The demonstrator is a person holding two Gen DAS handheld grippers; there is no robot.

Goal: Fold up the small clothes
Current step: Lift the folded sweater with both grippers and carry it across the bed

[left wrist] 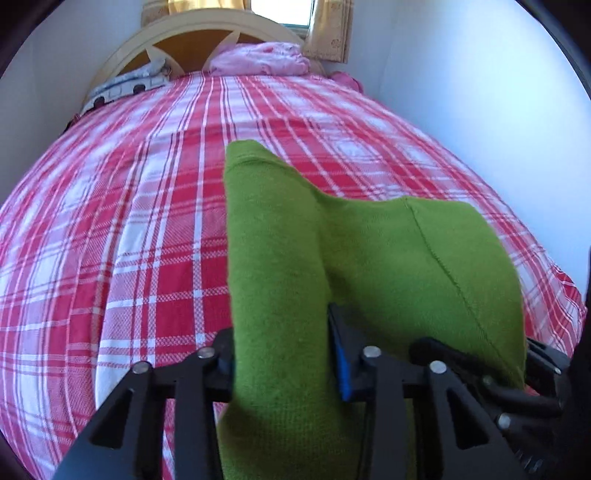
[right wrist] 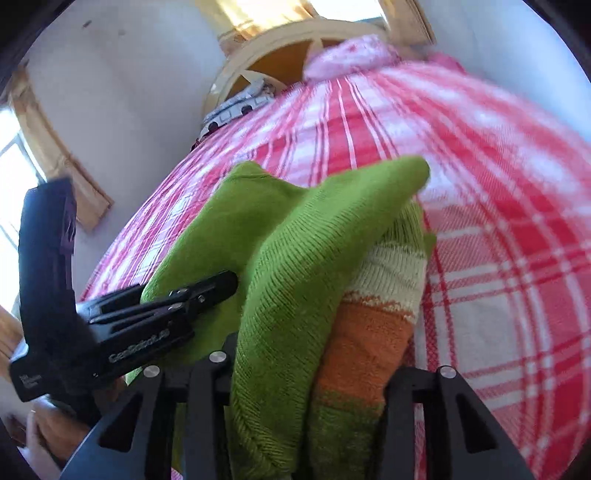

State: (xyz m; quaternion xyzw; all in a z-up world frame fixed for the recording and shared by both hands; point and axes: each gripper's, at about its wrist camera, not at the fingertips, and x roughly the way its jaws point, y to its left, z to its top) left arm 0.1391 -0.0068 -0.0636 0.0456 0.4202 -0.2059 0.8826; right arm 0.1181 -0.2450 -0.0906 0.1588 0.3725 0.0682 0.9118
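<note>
A small green knitted garment [left wrist: 388,258] with orange and cream stripes [right wrist: 369,332] is held above the red and white checked bedspread [left wrist: 129,221]. My left gripper [left wrist: 284,354] is shut on a thick fold of it; the cloth fills the gap between the fingers. My right gripper [right wrist: 314,369] is shut on another bunched fold, green on the left and striped on the right. The left gripper [right wrist: 199,295] also shows in the right wrist view, at the left, clamped on the green cloth close beside my right gripper.
The bed [left wrist: 332,122] runs away from me to a cream headboard [left wrist: 207,33]. A pink crumpled cloth [left wrist: 258,59] and a patterned pillow [left wrist: 125,83] lie at its head. White walls flank the bed [left wrist: 461,74]. A window [right wrist: 14,162] is at the left.
</note>
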